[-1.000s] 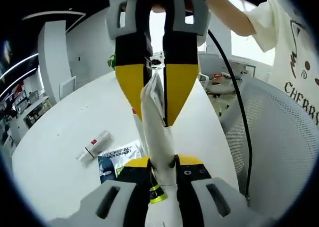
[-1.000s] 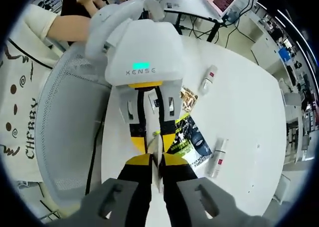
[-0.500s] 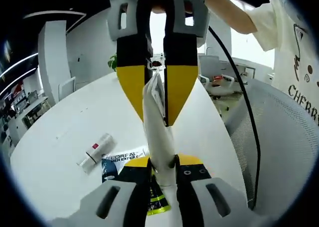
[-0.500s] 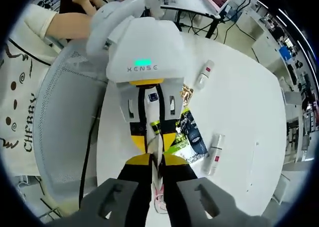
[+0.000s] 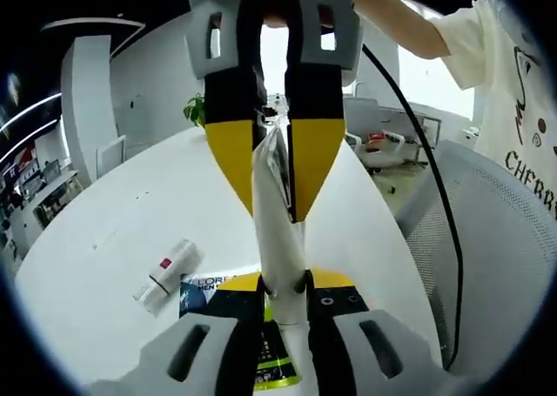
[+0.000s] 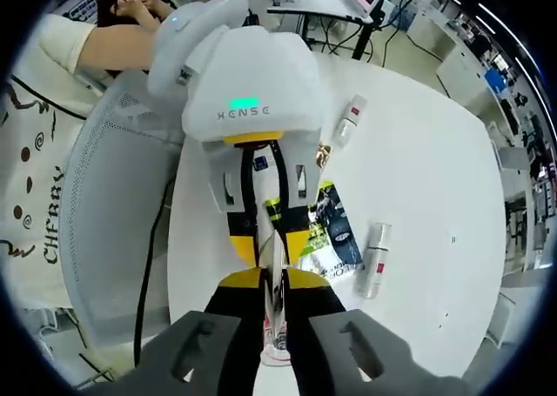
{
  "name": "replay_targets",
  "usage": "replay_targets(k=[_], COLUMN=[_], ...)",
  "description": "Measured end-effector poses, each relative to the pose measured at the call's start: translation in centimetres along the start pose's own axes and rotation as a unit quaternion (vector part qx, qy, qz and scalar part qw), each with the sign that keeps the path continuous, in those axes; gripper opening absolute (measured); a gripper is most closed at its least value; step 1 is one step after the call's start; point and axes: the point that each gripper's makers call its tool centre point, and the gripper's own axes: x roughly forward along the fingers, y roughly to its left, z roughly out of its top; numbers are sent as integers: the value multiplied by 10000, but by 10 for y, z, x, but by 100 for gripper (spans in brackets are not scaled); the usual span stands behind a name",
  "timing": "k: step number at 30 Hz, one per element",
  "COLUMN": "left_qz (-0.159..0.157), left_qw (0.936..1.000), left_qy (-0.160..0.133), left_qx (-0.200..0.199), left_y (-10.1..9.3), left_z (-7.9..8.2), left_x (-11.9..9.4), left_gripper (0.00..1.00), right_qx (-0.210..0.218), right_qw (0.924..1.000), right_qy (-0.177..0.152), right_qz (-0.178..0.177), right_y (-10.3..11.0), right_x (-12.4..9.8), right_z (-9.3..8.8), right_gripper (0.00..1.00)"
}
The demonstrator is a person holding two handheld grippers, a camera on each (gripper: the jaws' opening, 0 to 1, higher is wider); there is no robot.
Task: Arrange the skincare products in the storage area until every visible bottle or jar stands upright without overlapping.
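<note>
Left gripper view: both grippers' fingers [image 5: 300,285] are clamped on one white tube [image 5: 277,239], lifted above the L'Oreal sachet [image 5: 218,290] on the table [image 5: 113,239]. It appears mid-carry; standing it on its cap just beside that sachet seems next.

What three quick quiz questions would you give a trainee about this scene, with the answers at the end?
1. True or false: the left gripper and the right gripper are both clamped on the white tube at once.
2. In the left gripper view, the white bottle with the red mark is: A) standing upright, B) lying on its side, C) held in a gripper.
3. Fill in: the dark L'Oreal sachet lies flat on the white ____.

Key: 1 true. 2 B. 3 table.
</note>
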Motion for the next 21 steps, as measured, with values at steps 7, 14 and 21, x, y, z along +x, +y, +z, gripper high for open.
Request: replay_targets(k=[7, 14, 21], left_qz=[-15, -30, -53], left_qw=[10000, 10000, 9989], left_qy=[-12, -17, 444], left_qx=[-5, -3, 165], left_y=[2, 2, 1], left_z=[2, 4, -13], left_x=[3, 5, 8], left_gripper=[14, 14, 16], right_qx=[23, 50, -13], right_qw=[10000, 10000, 9999], right_qy=[36, 49, 166], right_qz=[4, 14, -1], right_y=[-4, -5, -6], right_x=[0, 1, 4], right_z=[-4, -5, -6], right_gripper=[7, 8, 9])
